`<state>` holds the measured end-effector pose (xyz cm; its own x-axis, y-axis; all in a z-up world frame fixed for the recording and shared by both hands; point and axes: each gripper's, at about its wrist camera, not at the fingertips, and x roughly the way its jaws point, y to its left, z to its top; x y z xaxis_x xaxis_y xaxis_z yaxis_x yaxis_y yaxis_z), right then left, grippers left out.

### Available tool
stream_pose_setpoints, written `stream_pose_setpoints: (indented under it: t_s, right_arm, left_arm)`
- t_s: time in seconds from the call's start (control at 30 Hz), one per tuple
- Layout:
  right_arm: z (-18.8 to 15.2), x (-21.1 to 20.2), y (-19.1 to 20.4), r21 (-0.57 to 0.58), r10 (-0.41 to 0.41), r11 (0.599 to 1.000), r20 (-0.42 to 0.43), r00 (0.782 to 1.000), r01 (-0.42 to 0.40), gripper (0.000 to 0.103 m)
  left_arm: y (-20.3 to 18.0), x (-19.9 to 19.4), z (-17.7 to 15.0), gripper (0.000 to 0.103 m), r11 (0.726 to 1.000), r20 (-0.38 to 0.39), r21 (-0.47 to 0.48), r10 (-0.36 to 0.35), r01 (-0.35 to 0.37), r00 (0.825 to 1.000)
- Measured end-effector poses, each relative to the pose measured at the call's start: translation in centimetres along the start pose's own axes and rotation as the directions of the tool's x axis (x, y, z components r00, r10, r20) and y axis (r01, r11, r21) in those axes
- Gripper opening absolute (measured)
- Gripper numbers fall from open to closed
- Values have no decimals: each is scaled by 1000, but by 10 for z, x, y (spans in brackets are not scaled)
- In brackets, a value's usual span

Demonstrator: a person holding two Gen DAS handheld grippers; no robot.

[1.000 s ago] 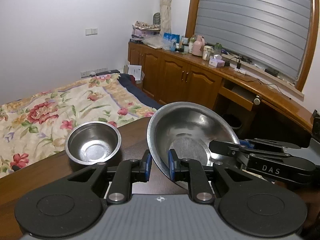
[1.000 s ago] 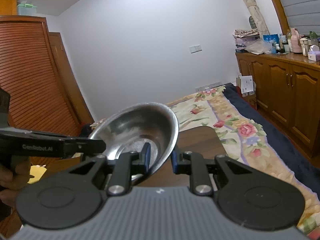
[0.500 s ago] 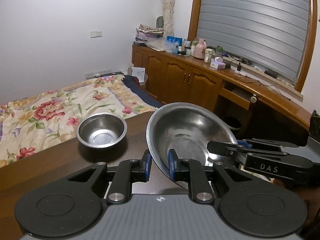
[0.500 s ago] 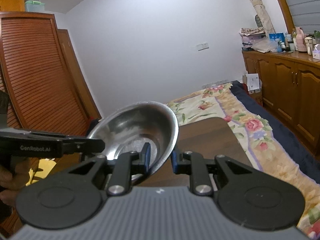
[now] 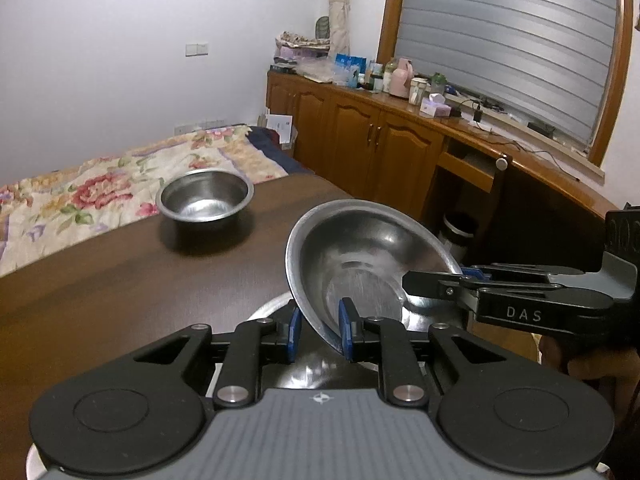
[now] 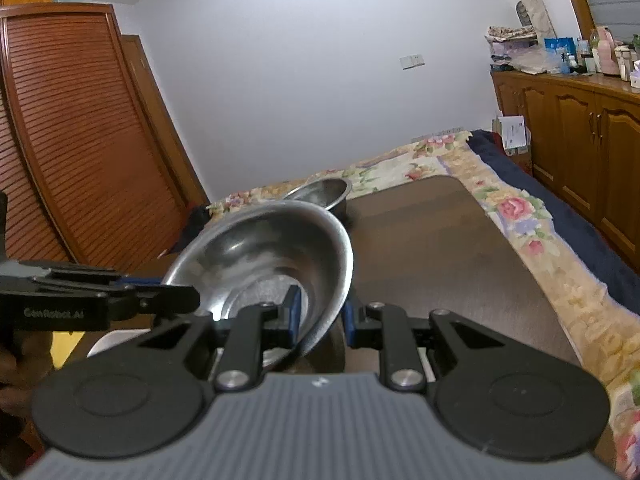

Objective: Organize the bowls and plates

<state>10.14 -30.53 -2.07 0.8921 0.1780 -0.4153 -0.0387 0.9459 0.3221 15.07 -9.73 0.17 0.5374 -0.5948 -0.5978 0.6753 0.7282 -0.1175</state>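
A wide steel bowl (image 5: 360, 256) hangs tilted over the dark wooden table (image 5: 100, 288), held by both grippers. My left gripper (image 5: 319, 320) is shut on its near rim. My right gripper (image 5: 408, 282) comes in from the right and clamps the opposite rim. The right wrist view shows the same wide bowl (image 6: 264, 252) with my right gripper (image 6: 320, 316) shut on its edge. Just under it lies a pale plate (image 5: 272, 306), mostly hidden. A smaller steel bowl (image 5: 206, 200) stands upright farther back on the table, also in the right wrist view (image 6: 320, 190).
A bed with a floral quilt (image 5: 100, 188) runs along the table's far edge. Wooden cabinets (image 5: 380, 148) with a cluttered top line the right wall. A louvred wardrobe door (image 6: 72, 140) stands on the left. A person's hand (image 6: 16, 368) holds the left gripper.
Both grippers have carried the wide bowl back and down, away from the small bowl. The pale plate has come into view beneath it. Both grips are unchanged.
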Motion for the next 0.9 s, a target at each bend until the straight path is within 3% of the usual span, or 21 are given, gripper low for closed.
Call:
stream_pose_setpoints:
  t_s: [0.33, 0.9]
  right_arm:
    - [-13, -7, 6, 17, 24, 1000, -11, 1000, -24, 23]
    - [-22, -7, 21, -58, 16, 998, -24, 1000, -17, 23]
  left_arm:
    - [-6, -7, -18, 23, 1000, 2, 9, 15, -15, 1000]
    - [-8, -12, -42, 26, 999, -5, 8, 53, -53, 999]
